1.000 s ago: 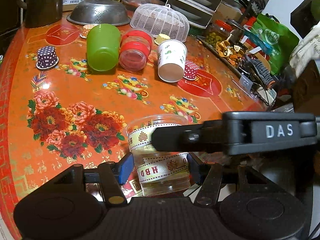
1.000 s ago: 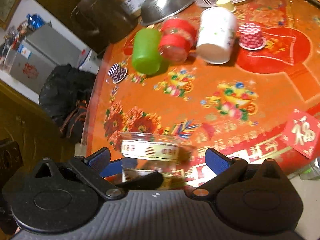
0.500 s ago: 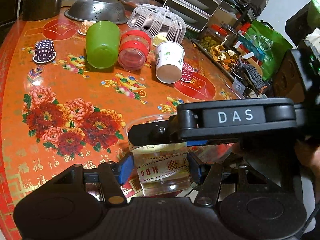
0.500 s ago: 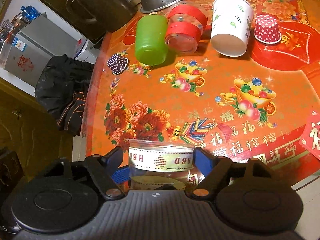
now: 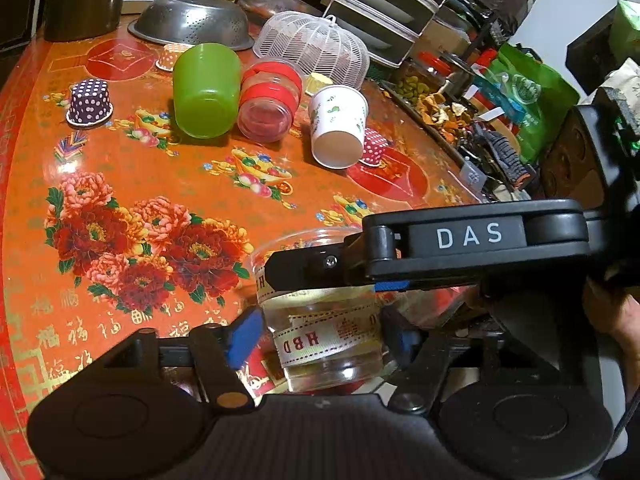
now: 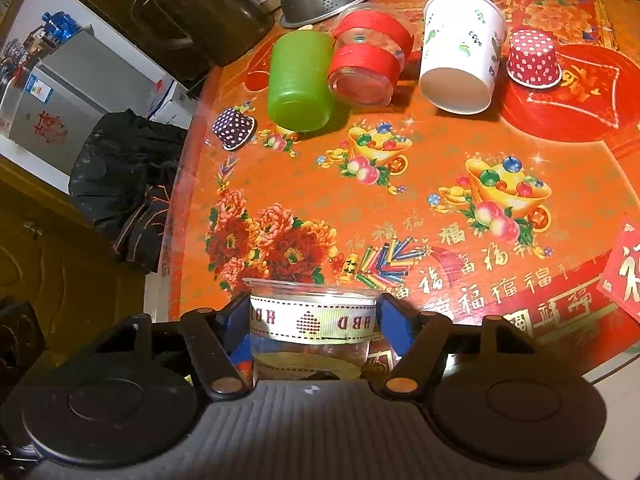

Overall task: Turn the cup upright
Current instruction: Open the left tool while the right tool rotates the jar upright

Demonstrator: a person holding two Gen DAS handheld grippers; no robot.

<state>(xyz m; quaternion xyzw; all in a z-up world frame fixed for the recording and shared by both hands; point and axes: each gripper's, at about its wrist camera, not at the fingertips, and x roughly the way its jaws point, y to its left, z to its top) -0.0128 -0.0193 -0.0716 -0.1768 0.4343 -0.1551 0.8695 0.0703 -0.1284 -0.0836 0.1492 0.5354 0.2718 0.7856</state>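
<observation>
A clear plastic cup (image 5: pixel 328 340) with cream "HBD" ribbon bands stands rim up at the near edge of the orange table (image 5: pixel 140 184). My left gripper (image 5: pixel 320 338) has a blue pad on each side of its lower part; whether the pads touch it I cannot tell. My right gripper (image 6: pixel 313 322) is shut on the same cup (image 6: pixel 312 320) just below the rim. The right gripper's black "DAS" finger (image 5: pixel 460 240) crosses the left wrist view over the cup's rim.
Farther back lie a green cup (image 5: pixel 204 92), a red-banded glass jar (image 5: pixel 268 104) and a white paper cup (image 5: pixel 338 128) on their sides. Purple (image 5: pixel 90 102) and red (image 6: pixel 534 58) dotted cupcake liners, a metal colander (image 5: pixel 192 20) and a white mesh cover (image 5: pixel 312 48) stand around them.
My right gripper has closed its fingers from wide apart onto the clear cup's upper part. The cup has stayed upright between the left gripper's pads.
</observation>
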